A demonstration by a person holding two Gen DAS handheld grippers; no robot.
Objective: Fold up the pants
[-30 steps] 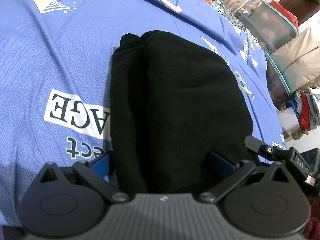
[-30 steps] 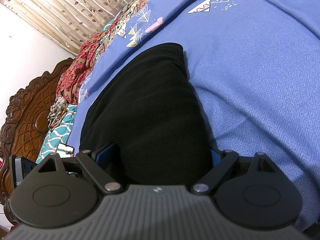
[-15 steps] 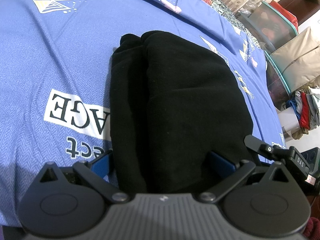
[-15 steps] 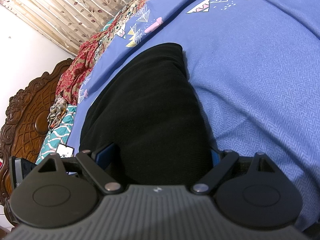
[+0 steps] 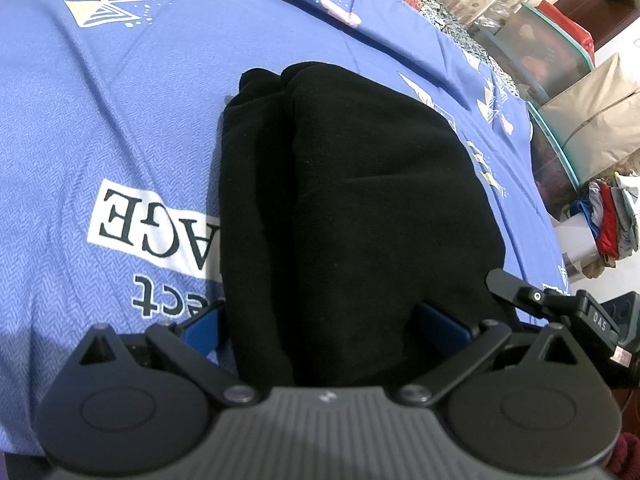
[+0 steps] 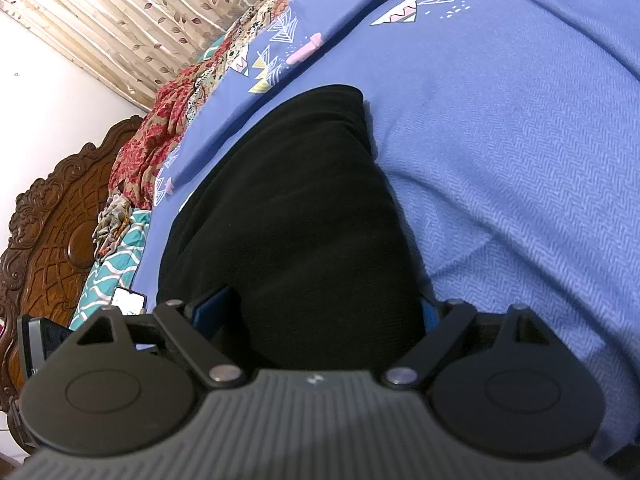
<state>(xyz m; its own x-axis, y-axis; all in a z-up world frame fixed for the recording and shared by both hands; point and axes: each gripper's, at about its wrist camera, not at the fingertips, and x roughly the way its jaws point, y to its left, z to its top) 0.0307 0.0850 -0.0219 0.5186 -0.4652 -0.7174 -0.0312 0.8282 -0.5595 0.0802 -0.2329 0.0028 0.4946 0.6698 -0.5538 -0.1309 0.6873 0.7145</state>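
The black pants [image 5: 360, 208] lie folded in a thick stack on the blue bedsheet [image 5: 100, 120]; they also fill the middle of the right wrist view [image 6: 300, 220]. My left gripper [image 5: 320, 320] is open, its blue pads [image 5: 202, 326] either side of the stack's near edge, with black fabric between them. My right gripper [image 6: 316, 312] is open too, its blue pads [image 6: 212, 306] straddling the near edge of the pants from the other side. The right gripper's body shows at the left wrist view's right edge [image 5: 580, 312].
The sheet has a white printed label [image 5: 152, 228] left of the pants. Storage boxes [image 5: 560, 60] and piled clothes [image 5: 612, 216] stand beyond the bed's right side. A carved wooden headboard [image 6: 52, 240], patterned bedding [image 6: 160, 140] and a phone [image 6: 128, 300] lie to the left.
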